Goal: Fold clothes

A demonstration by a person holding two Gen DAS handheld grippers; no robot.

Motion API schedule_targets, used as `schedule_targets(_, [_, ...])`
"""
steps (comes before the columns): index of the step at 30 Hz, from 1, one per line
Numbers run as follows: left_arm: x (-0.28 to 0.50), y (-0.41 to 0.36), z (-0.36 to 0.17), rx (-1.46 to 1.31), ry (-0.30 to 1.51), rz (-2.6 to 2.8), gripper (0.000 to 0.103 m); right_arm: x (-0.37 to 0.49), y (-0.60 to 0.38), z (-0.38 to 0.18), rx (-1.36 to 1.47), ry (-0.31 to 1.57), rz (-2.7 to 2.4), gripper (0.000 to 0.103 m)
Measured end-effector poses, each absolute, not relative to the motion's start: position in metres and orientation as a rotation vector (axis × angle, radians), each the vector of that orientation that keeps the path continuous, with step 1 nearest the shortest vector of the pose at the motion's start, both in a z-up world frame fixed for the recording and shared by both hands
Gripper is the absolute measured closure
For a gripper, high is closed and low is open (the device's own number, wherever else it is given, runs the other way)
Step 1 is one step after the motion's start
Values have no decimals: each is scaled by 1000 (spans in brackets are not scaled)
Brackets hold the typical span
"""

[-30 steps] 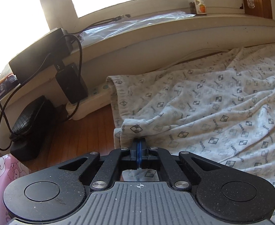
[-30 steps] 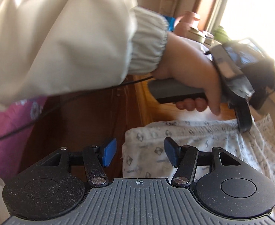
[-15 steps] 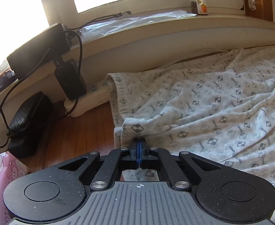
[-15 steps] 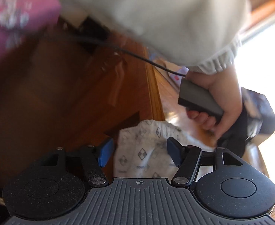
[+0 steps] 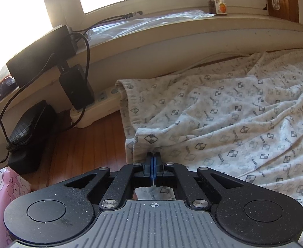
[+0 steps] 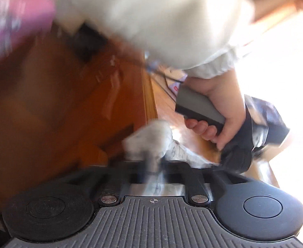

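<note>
garment: pale patterned cloth (image 5: pixel 223 111) spread rumpled over the wooden floor (image 5: pixel 85 144), reaching far and right toward the wall under the window sill (image 5: pixel 172 31)
left tongs (image 5: pixel 153 166): clamped tight on the garment's near-left edge, pads pressed together, a tuck of cloth showing behind them
right tongs (image 6: pixel 151 165): blurred; fabric bunched right at the tips, looks pinched, cannot tell for sure
step: corner pickup for a fold, judged; left grip set, right one apparently landing on a neighbouring corner
next: confirm right pinch, then carry both held points together across the spread cloth (keep the edge taut, else it sags and the fold goes crooked)
left view only: full lay of the garment, wrinkles, power strip (image 5: pixel 101 107) and black adapter (image 5: pixel 77 86) just beside its far-left hem, jar (image 5: pixel 216 0) on the sill
right view only: person's hand (image 6: pixel 219 113) round the left handle, pale sleeve (image 6: pixel 161 20) above; heavy motion blur, little else readable
</note>
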State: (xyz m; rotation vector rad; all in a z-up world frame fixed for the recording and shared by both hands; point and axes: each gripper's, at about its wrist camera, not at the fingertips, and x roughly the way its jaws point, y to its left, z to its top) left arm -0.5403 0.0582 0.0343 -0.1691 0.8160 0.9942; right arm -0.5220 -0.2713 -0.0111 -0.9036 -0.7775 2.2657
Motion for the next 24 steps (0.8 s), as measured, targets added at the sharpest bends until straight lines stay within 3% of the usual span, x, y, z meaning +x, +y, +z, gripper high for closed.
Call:
schedule_targets(7, [-546,47,40,-178,871,960,102,-489,-254,54,-865,-476,2519,98])
schedule_targets(11, [-550,23,40,-171,878,955,102,-473,-250,78,-871,-417,2592,98])
schedule_targets(20, [-577,3,48,-302,828,950,100,-447,-215,134,-939,-594,2441,98])
schedule_targets(24, [-589,4,53,-337,772,1005,87,-449,-171,138,-971,-649,2364,98])
